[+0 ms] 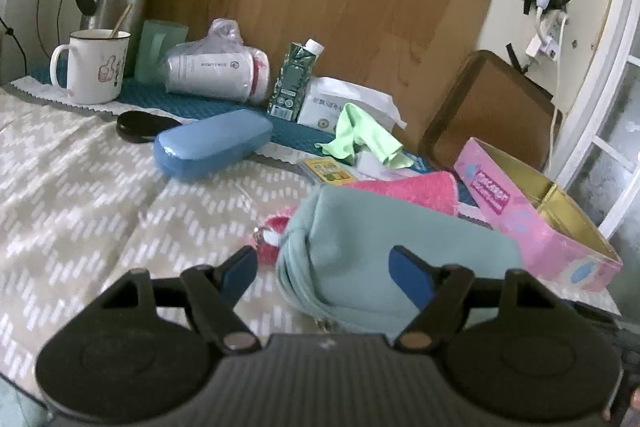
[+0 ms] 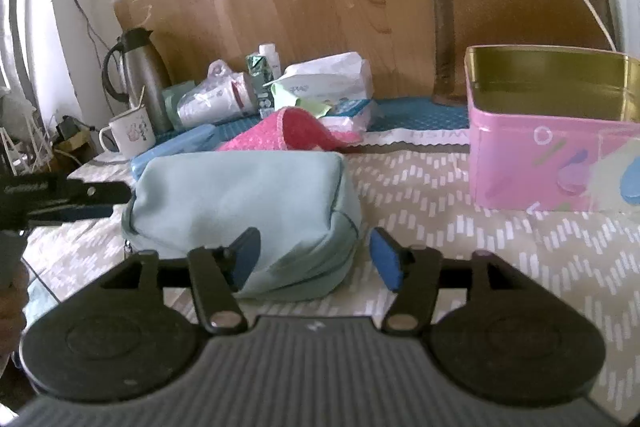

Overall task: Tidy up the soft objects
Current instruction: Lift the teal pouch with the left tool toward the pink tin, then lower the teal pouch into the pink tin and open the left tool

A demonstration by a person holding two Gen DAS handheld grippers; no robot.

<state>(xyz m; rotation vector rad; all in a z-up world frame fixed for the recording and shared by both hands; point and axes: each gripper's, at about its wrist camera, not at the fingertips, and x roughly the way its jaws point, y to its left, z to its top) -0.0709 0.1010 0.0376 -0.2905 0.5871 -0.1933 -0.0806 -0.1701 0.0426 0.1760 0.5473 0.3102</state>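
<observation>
Two hand-held grippers spread wide around a pale green pouch on the tabletop.

The left hand-held gripper [image 1: 326, 273] has its jaws apart at one end of the pouch [image 1: 384, 247], the right hand-held gripper [image 2: 316, 259] likewise open at the other end; neither visibly pinches it. The pouch lies on the patterned tabletop [image 1: 80, 187], a pink towel [image 2: 288, 131] just behind it and an open pink box [image 2: 552, 155] near its right. A blue case [image 1: 212, 143] lies farther back.
</observation>
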